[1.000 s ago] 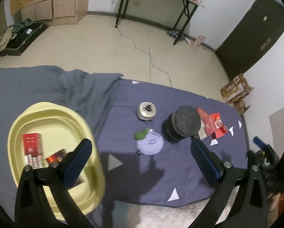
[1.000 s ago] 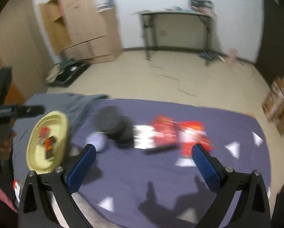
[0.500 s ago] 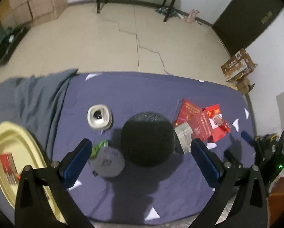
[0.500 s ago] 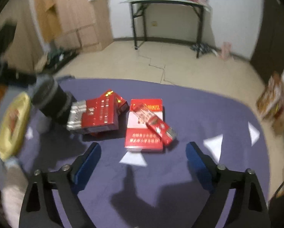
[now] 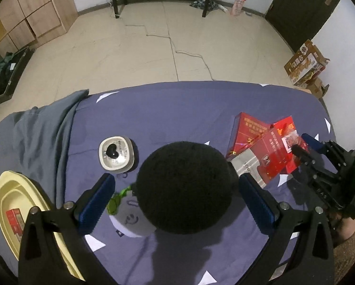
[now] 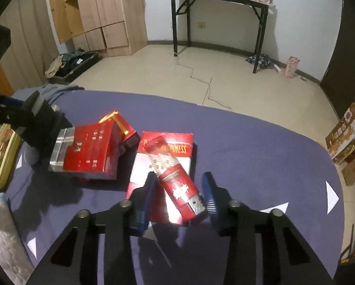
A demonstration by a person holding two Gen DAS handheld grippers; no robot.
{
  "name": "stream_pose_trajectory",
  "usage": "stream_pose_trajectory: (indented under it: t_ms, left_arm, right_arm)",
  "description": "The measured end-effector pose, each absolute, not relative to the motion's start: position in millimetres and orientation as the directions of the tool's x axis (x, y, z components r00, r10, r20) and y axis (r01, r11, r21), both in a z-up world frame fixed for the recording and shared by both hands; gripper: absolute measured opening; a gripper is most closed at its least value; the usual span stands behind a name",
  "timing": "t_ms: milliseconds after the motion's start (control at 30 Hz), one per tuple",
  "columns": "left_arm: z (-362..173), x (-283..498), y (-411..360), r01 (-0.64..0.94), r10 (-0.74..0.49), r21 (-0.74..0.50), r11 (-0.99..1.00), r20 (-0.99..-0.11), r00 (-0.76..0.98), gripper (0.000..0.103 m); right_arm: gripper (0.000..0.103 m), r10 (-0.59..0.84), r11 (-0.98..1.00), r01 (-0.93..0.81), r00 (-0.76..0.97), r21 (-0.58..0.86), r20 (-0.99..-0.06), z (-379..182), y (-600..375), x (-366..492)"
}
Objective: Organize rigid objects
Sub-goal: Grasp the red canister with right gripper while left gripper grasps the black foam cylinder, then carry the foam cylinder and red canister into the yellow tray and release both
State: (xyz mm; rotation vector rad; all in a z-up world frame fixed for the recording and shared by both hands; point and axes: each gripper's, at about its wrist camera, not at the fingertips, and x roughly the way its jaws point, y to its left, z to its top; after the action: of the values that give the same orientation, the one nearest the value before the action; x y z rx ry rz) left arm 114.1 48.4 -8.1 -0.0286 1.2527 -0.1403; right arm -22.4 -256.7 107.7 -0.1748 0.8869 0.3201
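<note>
My left gripper (image 5: 176,198) is open, its blue pads on either side of a black round container (image 5: 185,187) on the purple cloth. My right gripper (image 6: 179,190) is open around a slim red pack (image 6: 177,185) that lies across a flat red and white box (image 6: 163,163); the pads do not clearly touch it. Another red box with a silver end (image 6: 82,152) lies to its left, also in the left wrist view (image 5: 265,156). A yellow tray (image 5: 13,194) at the left holds a red pack (image 5: 13,218).
A white square case with a black heart (image 5: 115,153) and a lilac round pouch with a green tag (image 5: 127,218) lie beside the black container. A grey cloth (image 5: 42,128) covers the table's left part. The table edge is near on the right (image 6: 339,190).
My left gripper has moved right from the yellow tray and come down around the black container. My right gripper has moved in and narrowed around the slim red pack.
</note>
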Motion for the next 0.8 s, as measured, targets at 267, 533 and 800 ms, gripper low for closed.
stream_pose_trajectory:
  t_ms: [267,533,800]
  left_arm:
    - [-14,113,48,0.094,-0.176,-0.156,0.983,-0.942,0.287,0.069]
    - [19,101,55,0.115,-0.264,-0.239,0.964,-0.904,0.336,0.069]
    - [59,73,67,0.130,-0.295,-0.265,0.955,-0.870,0.394,0.069]
  right_arm:
    - [0.022,0.227,0.931,-0.364,0.592,-0.006,-0.773,103,-262,-28]
    - [0.022,0.235,0.952,-0.303,0.629,0.045,-0.741,119,-288,-49]
    - [0.022,0.280,0.947,-0.312,0.670,0.081,-0.687,158,-281,-98]
